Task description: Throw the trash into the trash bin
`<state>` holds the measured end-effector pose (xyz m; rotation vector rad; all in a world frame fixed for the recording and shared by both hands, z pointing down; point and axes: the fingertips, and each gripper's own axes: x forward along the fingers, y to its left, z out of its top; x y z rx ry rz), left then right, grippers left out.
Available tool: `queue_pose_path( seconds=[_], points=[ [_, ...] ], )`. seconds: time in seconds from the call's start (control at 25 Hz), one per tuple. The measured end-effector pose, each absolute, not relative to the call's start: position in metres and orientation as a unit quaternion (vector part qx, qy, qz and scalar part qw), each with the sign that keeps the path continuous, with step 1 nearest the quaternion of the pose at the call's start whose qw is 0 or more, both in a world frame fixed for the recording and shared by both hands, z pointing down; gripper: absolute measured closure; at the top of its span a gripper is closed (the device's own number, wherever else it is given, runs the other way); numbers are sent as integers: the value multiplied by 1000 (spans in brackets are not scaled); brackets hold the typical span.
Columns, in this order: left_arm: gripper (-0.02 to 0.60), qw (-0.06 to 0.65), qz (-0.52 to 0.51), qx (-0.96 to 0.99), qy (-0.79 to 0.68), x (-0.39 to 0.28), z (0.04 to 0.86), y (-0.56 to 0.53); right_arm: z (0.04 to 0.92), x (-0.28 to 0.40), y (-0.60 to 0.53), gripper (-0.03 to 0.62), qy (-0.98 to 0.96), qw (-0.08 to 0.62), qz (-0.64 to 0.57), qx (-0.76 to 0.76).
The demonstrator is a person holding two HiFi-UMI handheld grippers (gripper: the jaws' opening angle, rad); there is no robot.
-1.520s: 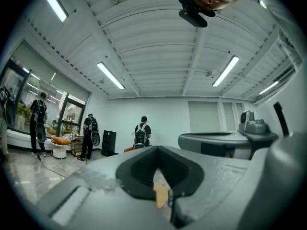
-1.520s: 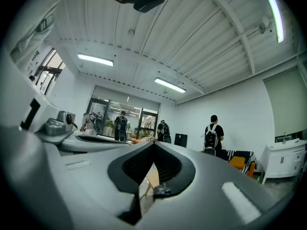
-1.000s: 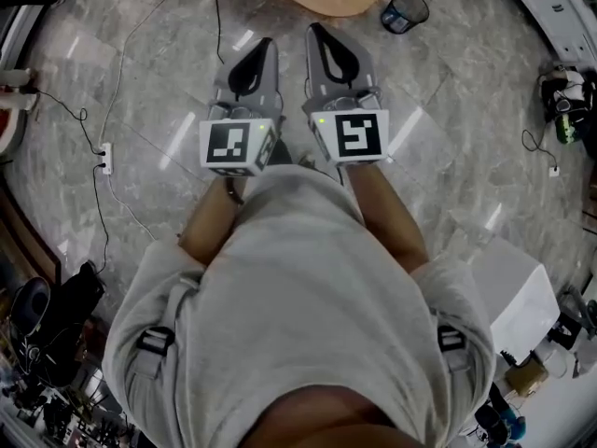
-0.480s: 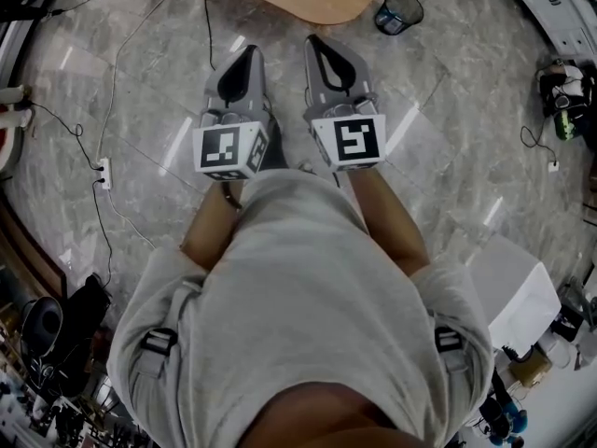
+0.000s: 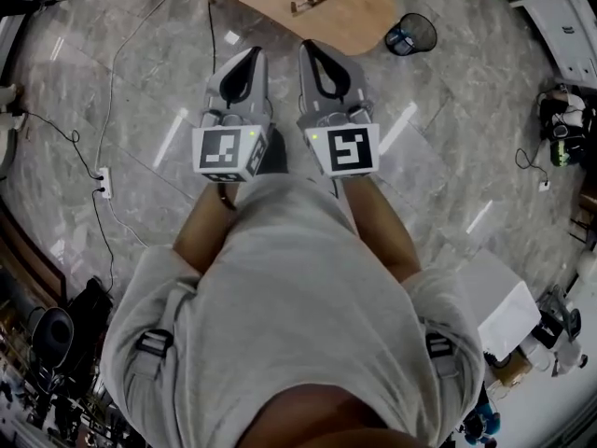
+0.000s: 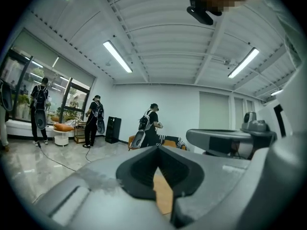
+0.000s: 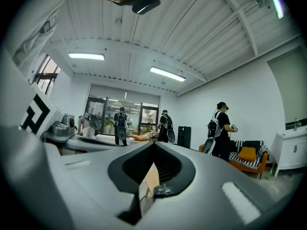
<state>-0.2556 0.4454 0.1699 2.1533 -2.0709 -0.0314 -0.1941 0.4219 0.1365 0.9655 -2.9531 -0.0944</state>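
In the head view both grippers are held side by side at chest height, pointing level toward a light wooden table (image 5: 354, 17) ahead. My left gripper (image 5: 251, 54) is shut and empty; my right gripper (image 5: 307, 45) is shut and empty too. A small brown piece of trash (image 5: 312, 0) lies on the table. A black mesh trash bin (image 5: 411, 35) with something blue inside stands on the floor by the table's right end. In the left gripper view the left gripper (image 6: 156, 147) has its jaw tips meeting; in the right gripper view the right gripper (image 7: 153, 143) does too.
Cables and a white power strip (image 5: 104, 169) lie on the marble floor to the left. A white box (image 5: 499, 292) stands at the right, with gear (image 5: 560, 124) farther right. People with backpacks (image 6: 146, 128) stand across the room, near an orange sofa (image 7: 247, 158).
The person has walked forward: the table and the bin have slid lower in the head view and more of the tabletop shows. Both grippers stay shut, side by side.
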Motion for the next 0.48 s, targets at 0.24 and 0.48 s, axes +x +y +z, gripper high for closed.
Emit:
queue_pose_path(
  seconds=[0.24, 0.48],
  points=[
    [563, 98, -6, 741, -664, -311, 179, 380, 148, -255, 358, 586, -943, 37, -20, 330],
    [563, 139, 1, 749, -648, -335, 208, 334, 171, -271, 306, 586, -934, 74, 0, 349]
  ],
)
